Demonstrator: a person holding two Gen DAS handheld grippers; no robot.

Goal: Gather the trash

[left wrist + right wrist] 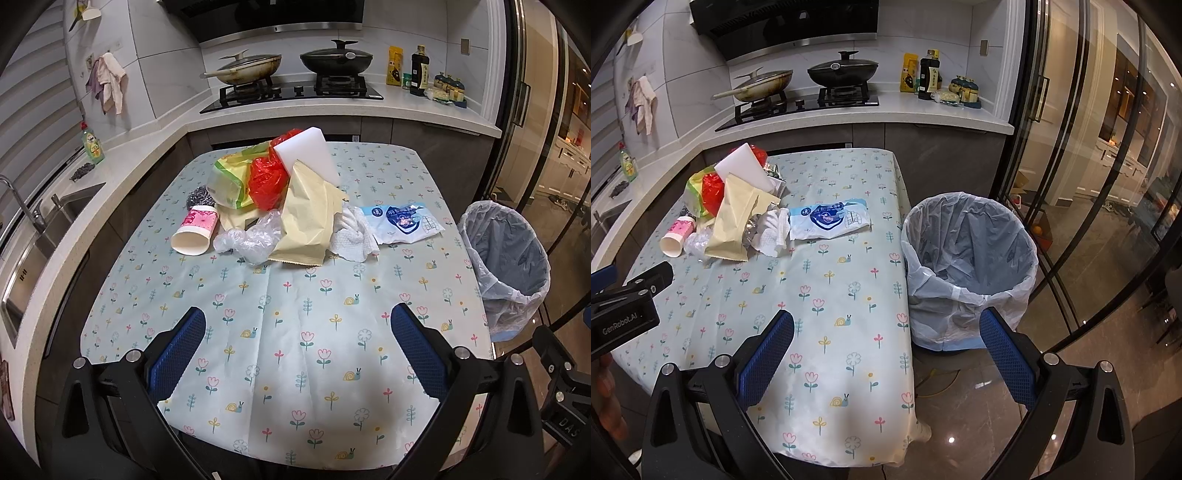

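left claw [297, 345]: spread wide, holding nothing, hovering over bare cloth on the near half of the tabletop [295, 406]
right claw [886, 349]: spread wide, holding nothing, poised over the tabletop's right edge, bin partly between the fingers in view
trash pile: heaped toward the far left of the tabletop; beige paper bag [306, 221] in front, red plastic bag [267, 181] and white foam block [306, 153] behind, yellow-green packet [231, 181] at left
loose pieces: paper cup [195, 230] on its side, clear plastic wrap [251, 236] just beside it, white tissue [352, 234] touching the blue-white wrapper [404, 219], steel scourer [199, 197] behind the cup
bin [967, 266]: lined, on the floor just beside the right edge, nothing visible inside
progress: judged not yet begun; all items on the cloth
risk, pile: leaning foam block likely to topple if the bag beneath gets pulled
risk, cup: likely to roll off when nudged
risk, thin wrap: likely to slip from the pads or snag the cloth
risk, drop: light pieces may miss the bin if released short of the rim
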